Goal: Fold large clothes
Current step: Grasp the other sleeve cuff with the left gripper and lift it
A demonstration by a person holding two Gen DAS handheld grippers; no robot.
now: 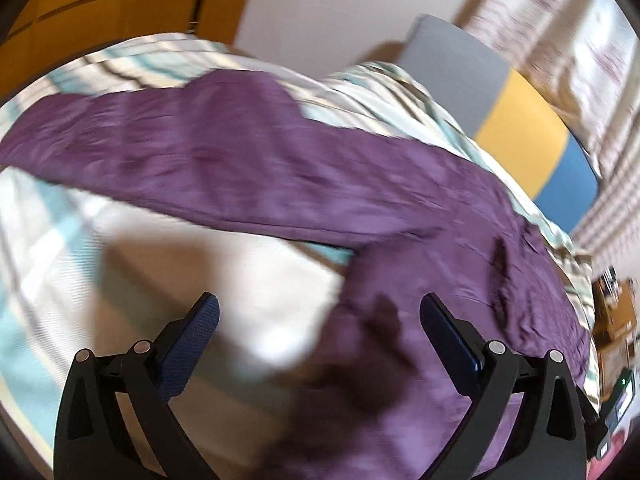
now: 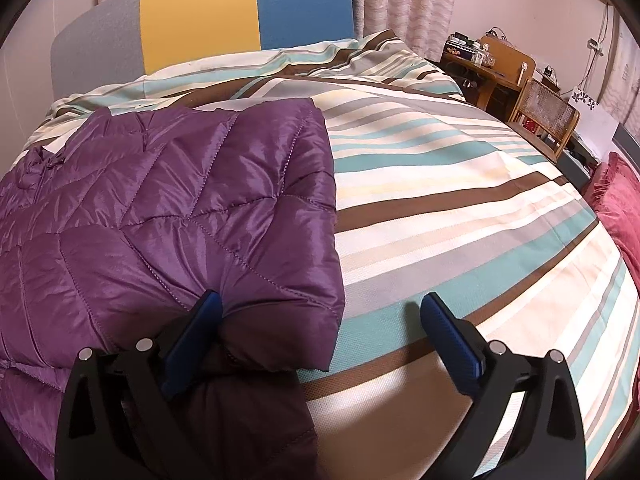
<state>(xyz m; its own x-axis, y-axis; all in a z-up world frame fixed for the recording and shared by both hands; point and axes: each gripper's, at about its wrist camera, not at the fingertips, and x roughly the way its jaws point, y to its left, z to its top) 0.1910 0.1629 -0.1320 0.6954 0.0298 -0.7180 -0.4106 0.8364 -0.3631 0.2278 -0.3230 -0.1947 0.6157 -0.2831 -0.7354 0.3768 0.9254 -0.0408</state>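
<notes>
A purple quilted jacket (image 2: 168, 208) lies on the striped bed cover (image 2: 460, 208), on the left half of the right wrist view. My right gripper (image 2: 320, 312) is open; its left fingertip (image 2: 208, 304) touches the jacket's near right corner and the corner lies between the fingers. In the blurred left wrist view the jacket (image 1: 248, 168) stretches across the bed, with a long sleeve reaching left. My left gripper (image 1: 320, 312) is open and empty above the jacket's near edge and the bed cover (image 1: 60, 240).
A grey, yellow and blue headboard (image 2: 224, 12) stands at the bed's far end. A wooden desk with clutter (image 2: 492, 68) and a cane chair (image 2: 548, 116) stand at the right. A red cushion (image 2: 624, 208) lies at the bed's right edge. Curtains hang behind.
</notes>
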